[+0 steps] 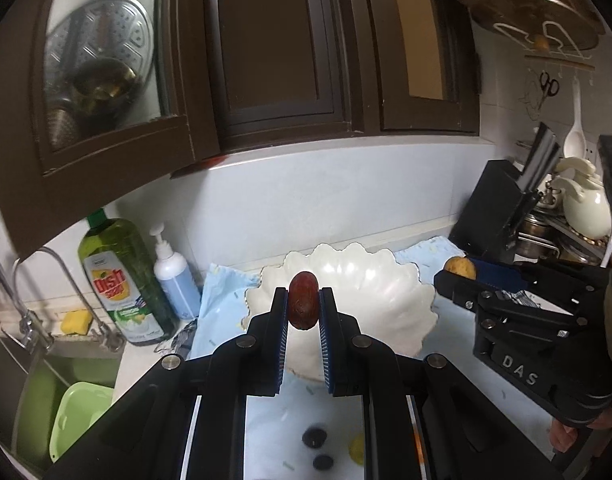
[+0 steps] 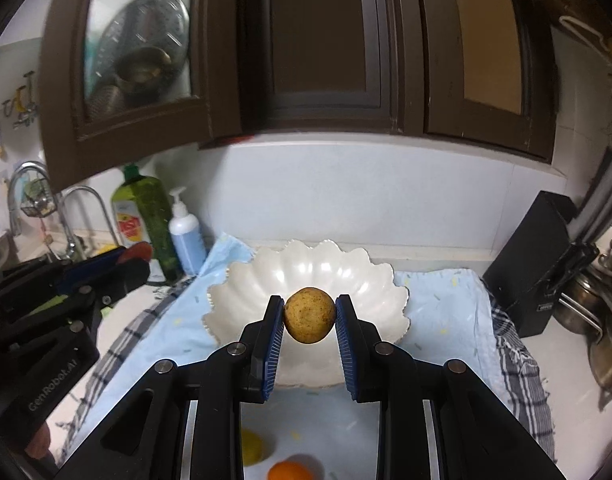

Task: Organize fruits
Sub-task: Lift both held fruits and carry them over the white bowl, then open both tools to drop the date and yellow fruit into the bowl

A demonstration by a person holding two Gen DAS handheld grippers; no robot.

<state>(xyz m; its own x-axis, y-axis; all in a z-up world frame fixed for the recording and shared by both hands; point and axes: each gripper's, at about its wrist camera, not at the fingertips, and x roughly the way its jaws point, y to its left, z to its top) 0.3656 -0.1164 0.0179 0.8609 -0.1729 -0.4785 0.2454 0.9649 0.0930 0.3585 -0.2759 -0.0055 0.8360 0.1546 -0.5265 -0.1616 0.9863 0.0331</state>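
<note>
The left claw [image 1: 303, 300] clamps a reddish-brown date [image 1: 303, 299]; the right claw [image 2: 310, 316] clamps a speckled yellow-brown round fruit [image 2: 310, 315], both mid-frame before the scalloped white bowl [image 2: 245, 300].

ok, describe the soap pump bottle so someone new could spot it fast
Start at the sink on the counter's left side. Behind it, against the wall, stands a tall green dish soap bottle; the pump bottle stands just right of it, by the blue cloth. It is shorter, pale blue and white, with a white pump top.
</note>
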